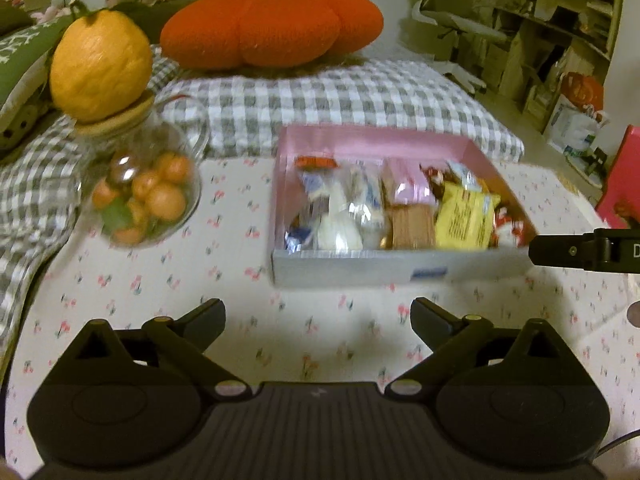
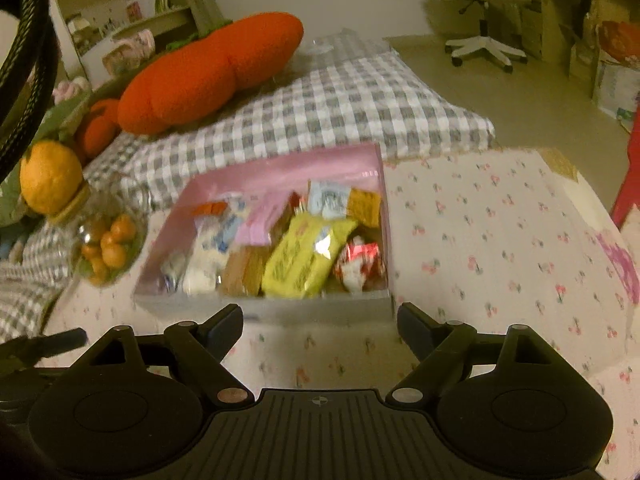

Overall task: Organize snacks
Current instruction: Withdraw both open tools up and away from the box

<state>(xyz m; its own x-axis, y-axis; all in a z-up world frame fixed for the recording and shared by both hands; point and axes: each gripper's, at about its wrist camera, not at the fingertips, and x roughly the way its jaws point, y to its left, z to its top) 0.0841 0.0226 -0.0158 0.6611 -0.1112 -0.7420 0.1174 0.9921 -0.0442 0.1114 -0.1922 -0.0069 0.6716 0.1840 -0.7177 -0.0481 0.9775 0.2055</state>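
Bench under a white cloth with small cherry print (image 1: 160,280). Round glass jar (image 1: 144,196) at its left edge, filled with small orange fruits, wooden lid on top, a big yellow-orange fruit (image 1: 100,66) sitting on the lid. Behind: grey-white checked cushion (image 1: 340,96) with an orange pumpkin-shaped pillow (image 1: 272,26) on it. Far right: white office chair (image 2: 484,20), cluttered shelves (image 1: 576,28). Slightly blurred.
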